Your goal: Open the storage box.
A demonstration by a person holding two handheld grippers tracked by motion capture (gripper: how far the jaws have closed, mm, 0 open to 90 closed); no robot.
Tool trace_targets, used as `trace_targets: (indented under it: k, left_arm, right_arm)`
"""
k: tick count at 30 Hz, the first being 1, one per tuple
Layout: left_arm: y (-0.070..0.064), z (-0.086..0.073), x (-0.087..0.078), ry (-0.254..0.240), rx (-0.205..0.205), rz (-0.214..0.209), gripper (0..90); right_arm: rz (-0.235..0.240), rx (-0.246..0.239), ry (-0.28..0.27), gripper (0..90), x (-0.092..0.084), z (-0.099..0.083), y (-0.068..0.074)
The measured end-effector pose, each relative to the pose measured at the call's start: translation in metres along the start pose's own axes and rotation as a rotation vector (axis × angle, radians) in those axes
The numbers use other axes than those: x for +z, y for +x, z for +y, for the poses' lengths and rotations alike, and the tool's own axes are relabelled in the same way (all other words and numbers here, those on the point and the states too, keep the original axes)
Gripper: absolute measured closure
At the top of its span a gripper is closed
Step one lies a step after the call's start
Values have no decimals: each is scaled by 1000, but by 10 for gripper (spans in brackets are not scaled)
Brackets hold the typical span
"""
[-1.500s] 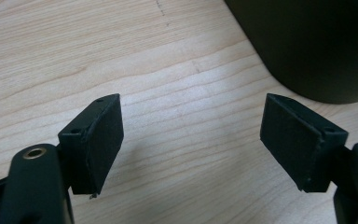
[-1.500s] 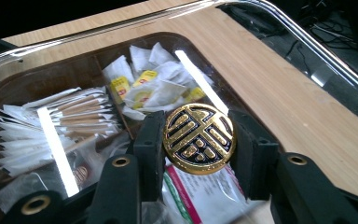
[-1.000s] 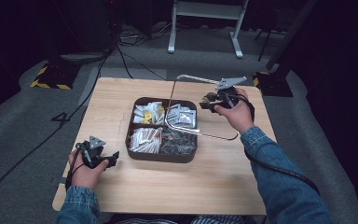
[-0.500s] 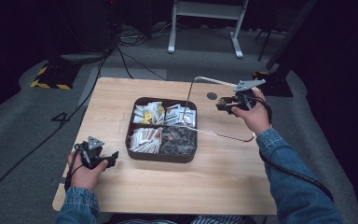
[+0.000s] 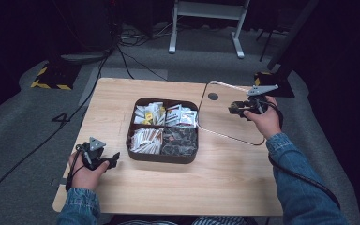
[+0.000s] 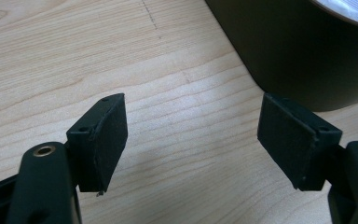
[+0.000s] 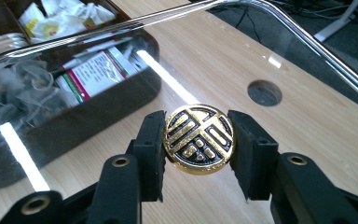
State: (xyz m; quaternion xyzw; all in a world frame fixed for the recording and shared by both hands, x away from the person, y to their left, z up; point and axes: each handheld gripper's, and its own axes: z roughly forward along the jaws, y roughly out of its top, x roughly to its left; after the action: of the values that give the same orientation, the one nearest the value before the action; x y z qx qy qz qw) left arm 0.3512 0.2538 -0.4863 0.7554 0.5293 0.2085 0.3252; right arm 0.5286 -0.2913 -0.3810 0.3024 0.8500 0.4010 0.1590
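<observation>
While resting low at the near left corner of the desk [image 5: 225, 173], stands spread and empty: left claw [image 5: 114, 160], with bare wood grain between its pads [image 6: 106, 135] and the dark wall of the box [image 6: 303, 51] just beyond, apart from it. Farther in, at mid-desk, sits that brown box [image 5: 136, 154], uncovered, split into four compartments: white sachets [image 5: 146, 139] near left, grey tea bags [image 5: 180, 140] near right, yellow-printed packets [image 5: 147, 113] far left, red-and-white packets [image 5: 183, 115] far right. Farther right, toward the far right corner, held over the wood: right claw [image 5: 232, 110], pinching the round gold-and-black knob [image 7: 199, 139] squarely between its two pads, gripped on both sides. Attached to that knob, a glass lid [image 5: 227, 112] with a metal rim, well clear of the box and to its right, tilted, above a dark round hole [image 5: 213, 96] in the desk. Through the glass in the right gripper view, visible beyond: the box's packets and tea bags.
</observation>
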Motion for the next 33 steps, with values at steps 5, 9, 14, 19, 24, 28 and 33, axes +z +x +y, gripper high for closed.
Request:
trace_targets:
  k: [5,9,14,19,24,28,33]
  left_arm:
    - [0,0,0,1,-1,-2,247]
    - [0,-1,1,3,1,-2,247]
    - [-1,0,0,-4,0,0,248]
    - [-1,0,0,-10,-4,-1,250]
    - [-2,0,0,-15,-3,0,252]
    - [-3,0,0,-13,-1,0,253]
    - [-3,1,-1,-18,-2,-1,256]
  right_arm:
    - [-5,13,3,588,-2,-11,-8]
    - [-14,33,8,589,-4,-27,-17]
    - [-16,45,20,588,-5,-42,-22]
    - [-13,52,32,588,-3,-55,-24]
    - [-11,68,45,588,3,-72,-25]
    - [-7,66,63,588,6,-79,-24]
    - [3,64,79,588,14,-90,-21]
